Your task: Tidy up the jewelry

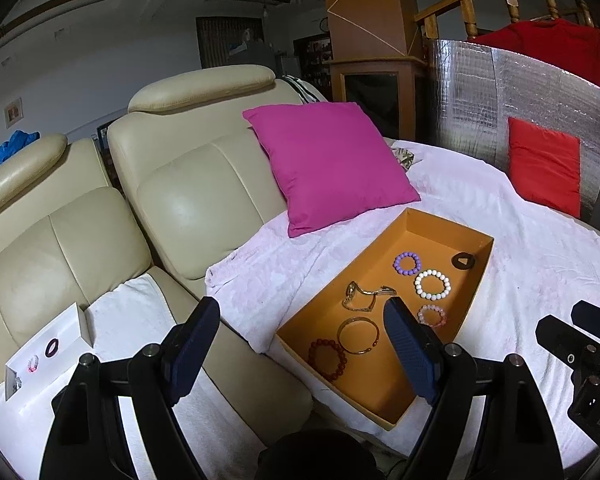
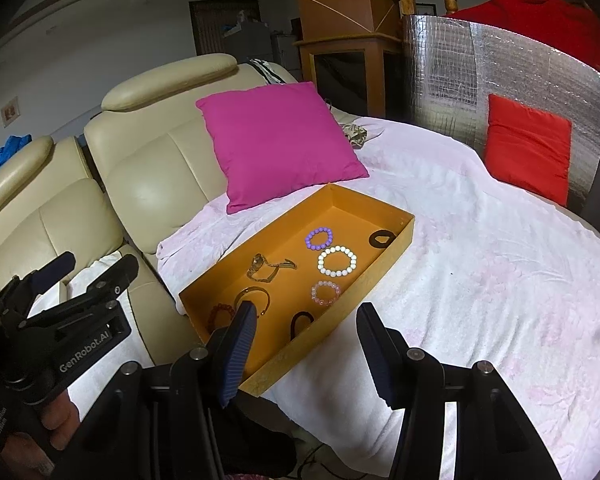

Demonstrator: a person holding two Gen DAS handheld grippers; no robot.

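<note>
An orange box (image 1: 476,280) (image 2: 396,256) lies on a pale pink blanket. In it are a purple bead bracelet (image 1: 407,262) (image 2: 319,237), a white bead bracelet (image 1: 433,284) (image 2: 337,261), a pink bead bracelet (image 1: 434,315) (image 2: 325,293), a gold watch (image 1: 364,295) (image 2: 269,267), a gold bangle (image 1: 358,335), a dark red bead bracelet (image 1: 327,358) and dark rings (image 1: 463,260) (image 2: 301,322). A white box (image 1: 44,350) on the sofa holds a dark ring and a pink bracelet. My left gripper (image 1: 300,344) is open and empty above the box's near end. My right gripper (image 2: 306,344) is open and empty over the box's near right rim.
A magenta cushion (image 1: 328,164) (image 2: 278,142) leans on the cream leather sofa (image 1: 188,184) behind the box. A red cushion (image 1: 544,168) stands against a silver foil panel (image 1: 480,100) at the far right. A white towel (image 1: 132,312) covers the sofa seat.
</note>
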